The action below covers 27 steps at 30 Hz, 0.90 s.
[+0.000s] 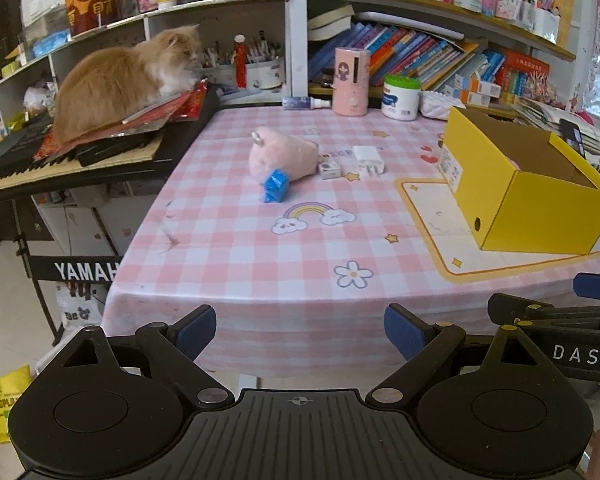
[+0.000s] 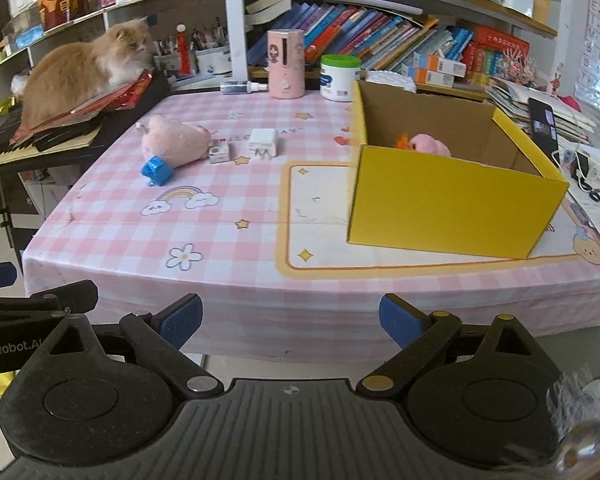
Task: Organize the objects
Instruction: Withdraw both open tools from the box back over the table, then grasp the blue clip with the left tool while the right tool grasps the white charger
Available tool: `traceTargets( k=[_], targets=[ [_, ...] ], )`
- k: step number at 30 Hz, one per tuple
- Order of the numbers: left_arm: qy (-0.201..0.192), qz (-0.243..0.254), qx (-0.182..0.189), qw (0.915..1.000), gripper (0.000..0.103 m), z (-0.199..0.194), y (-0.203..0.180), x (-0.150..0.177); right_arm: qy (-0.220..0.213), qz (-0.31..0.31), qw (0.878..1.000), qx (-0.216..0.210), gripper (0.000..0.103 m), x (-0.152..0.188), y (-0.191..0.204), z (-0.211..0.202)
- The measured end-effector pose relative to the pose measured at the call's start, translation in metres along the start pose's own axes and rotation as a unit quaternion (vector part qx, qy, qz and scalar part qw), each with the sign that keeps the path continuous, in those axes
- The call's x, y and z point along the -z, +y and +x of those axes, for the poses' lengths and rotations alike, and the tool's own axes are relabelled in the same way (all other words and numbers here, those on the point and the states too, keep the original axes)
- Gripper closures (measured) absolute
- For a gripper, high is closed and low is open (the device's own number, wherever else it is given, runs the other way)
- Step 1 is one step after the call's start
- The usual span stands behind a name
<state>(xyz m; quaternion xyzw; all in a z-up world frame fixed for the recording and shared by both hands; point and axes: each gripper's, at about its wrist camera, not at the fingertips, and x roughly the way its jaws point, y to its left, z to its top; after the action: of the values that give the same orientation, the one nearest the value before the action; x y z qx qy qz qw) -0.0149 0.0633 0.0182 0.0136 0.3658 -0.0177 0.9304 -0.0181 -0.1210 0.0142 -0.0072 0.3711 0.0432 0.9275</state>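
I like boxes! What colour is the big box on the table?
The box is bright yellow outside and plain brown cardboard inside. The right wrist view shows it best.

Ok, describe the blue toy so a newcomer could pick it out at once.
Start at the yellow box on the checked table, then look left to the cluster by the keyboard. The blue toy touches the pink plush on its near side, the only blue item among pink and white ones.
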Motion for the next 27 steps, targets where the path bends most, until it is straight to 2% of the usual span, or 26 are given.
traceTargets(
  k=[10,20,24,27],
  targets=[
    [0.001,-0.015,-0.006,0.9999,0.01,0.002,0.014,-0.002,-0.001,-0.013,1.0,-0.01,0.007,-0.006,0.014,0.002],
    [0.015,-0.033,-0.015,0.9992,0.01,0.026,0.019,-0.013,0.01,-0.028,0.999,-0.032,0.012,-0.018,0.017,0.025],
    [0.003,-0.034,-0.014,0.9993,0.01,0.037,0.017,-0.026,0.019,-0.038,0.998,-0.046,0.028,-0.033,0.019,0.045],
    [0.006,-0.032,-0.019,0.9993,0.012,0.052,0.013,-0.036,0.016,-0.046,0.997,-0.054,0.032,-0.047,0.019,0.059]
  ],
)
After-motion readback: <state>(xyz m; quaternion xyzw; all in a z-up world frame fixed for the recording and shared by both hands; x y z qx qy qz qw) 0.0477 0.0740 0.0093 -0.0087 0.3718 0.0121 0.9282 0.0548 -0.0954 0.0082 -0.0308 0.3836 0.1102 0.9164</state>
